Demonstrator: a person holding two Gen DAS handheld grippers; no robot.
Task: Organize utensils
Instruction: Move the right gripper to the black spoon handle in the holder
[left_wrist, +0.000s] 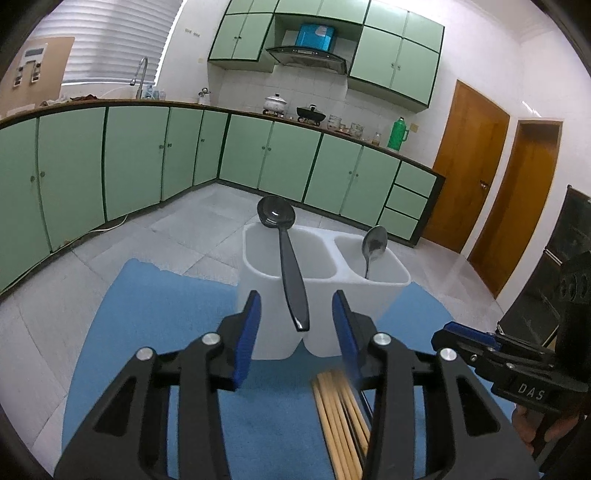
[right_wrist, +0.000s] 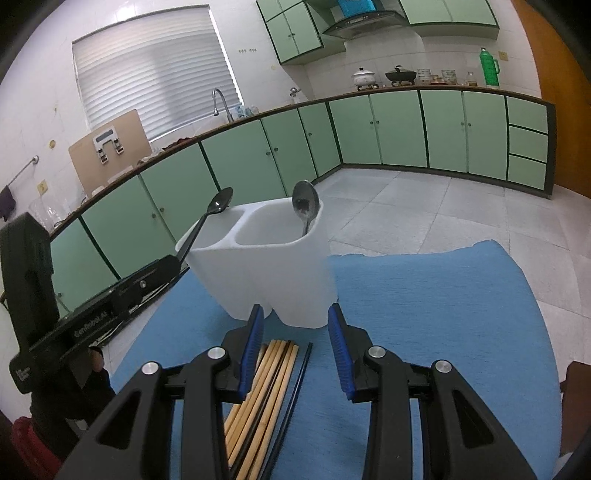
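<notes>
Stowing is done for one metal spoon (left_wrist: 373, 242) inside the holder (left_wrist: 321, 291); black spoon (left_wrist: 291, 273) and chopsticks (left_wrist: 340, 417) beside it are ungrasped, left gripper (left_wrist: 296, 297) and right gripper (right_wrist: 296, 310) unclenched.

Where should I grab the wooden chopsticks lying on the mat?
Pinch the chopsticks across the bundle, near the ends facing the holder, coming down from above. They lie flat and side by side on the mat, so only their long sides can be squeezed.

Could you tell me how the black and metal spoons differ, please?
The black spoon is dark; the metal spoon is silvery. The black spoon slants over the left compartment of the holder, handle outside; the metal spoon stands inside the right one. Both point bowl-up.
</notes>
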